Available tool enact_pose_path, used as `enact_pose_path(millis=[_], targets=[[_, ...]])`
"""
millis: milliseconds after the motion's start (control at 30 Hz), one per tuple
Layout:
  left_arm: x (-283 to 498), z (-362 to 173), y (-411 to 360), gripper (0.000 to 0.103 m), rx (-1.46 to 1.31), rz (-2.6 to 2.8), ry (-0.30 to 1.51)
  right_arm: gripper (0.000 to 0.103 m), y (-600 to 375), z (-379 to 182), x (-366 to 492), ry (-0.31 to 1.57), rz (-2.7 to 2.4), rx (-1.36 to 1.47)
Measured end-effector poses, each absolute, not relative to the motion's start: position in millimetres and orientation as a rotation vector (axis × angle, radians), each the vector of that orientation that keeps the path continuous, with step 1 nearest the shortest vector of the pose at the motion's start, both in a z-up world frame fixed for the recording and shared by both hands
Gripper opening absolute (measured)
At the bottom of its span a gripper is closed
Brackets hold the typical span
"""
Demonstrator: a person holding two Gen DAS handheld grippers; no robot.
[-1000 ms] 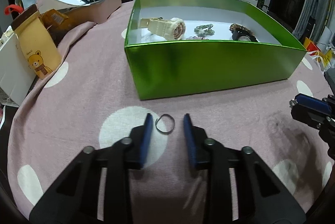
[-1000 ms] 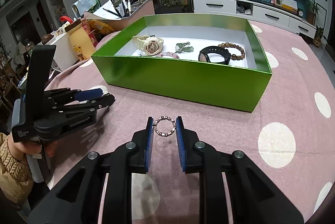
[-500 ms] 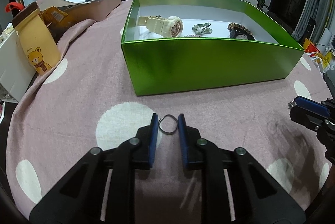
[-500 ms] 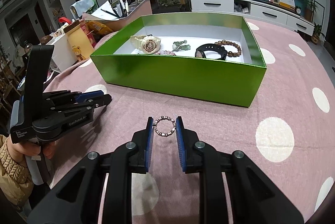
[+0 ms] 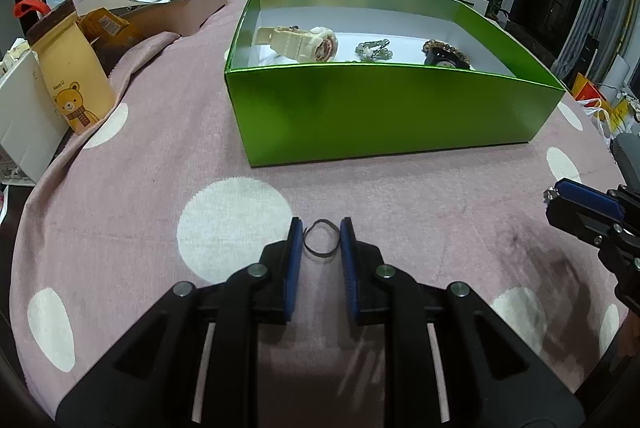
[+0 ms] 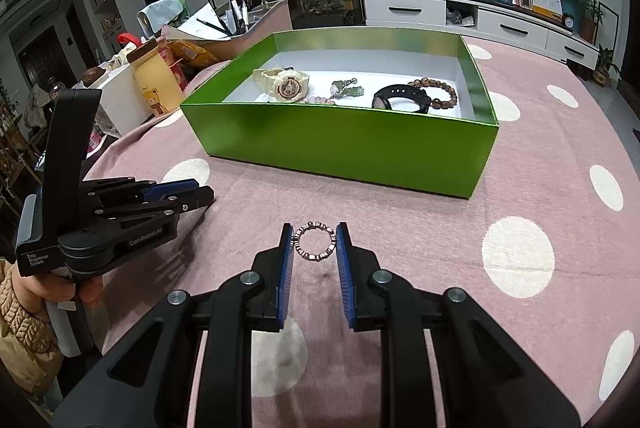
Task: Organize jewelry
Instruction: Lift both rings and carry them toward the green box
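On pink dotted cloth (image 5: 160, 148) — left tool (image 5: 320, 240) | thin wire ring (image 5: 320, 239) | right tool (image 6: 314, 241) — beaded ring (image 6: 314, 241)

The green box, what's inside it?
Inside the green box: a cream watch, a greenish charm, pink beads, a black watch and a brown bead bracelet. The front wall hides the nearest floor.

Pink bead bracelet (image 6: 320, 100) half behind box wall (image 6: 340, 144)
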State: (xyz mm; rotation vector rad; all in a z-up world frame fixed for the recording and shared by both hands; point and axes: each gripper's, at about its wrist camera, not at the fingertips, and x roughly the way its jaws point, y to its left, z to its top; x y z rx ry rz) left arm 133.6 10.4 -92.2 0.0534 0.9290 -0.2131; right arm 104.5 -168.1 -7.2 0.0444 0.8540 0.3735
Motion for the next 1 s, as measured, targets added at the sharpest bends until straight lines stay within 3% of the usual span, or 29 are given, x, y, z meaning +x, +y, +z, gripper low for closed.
enact_pose_path(millis=[1000], targets=[[98.7, -45.9, -14.3, 0.019, 0.092, -0.267, 0.852, 0.021, -188.5, 14.1, 74.3, 0.796, 0.363, 0.075]])
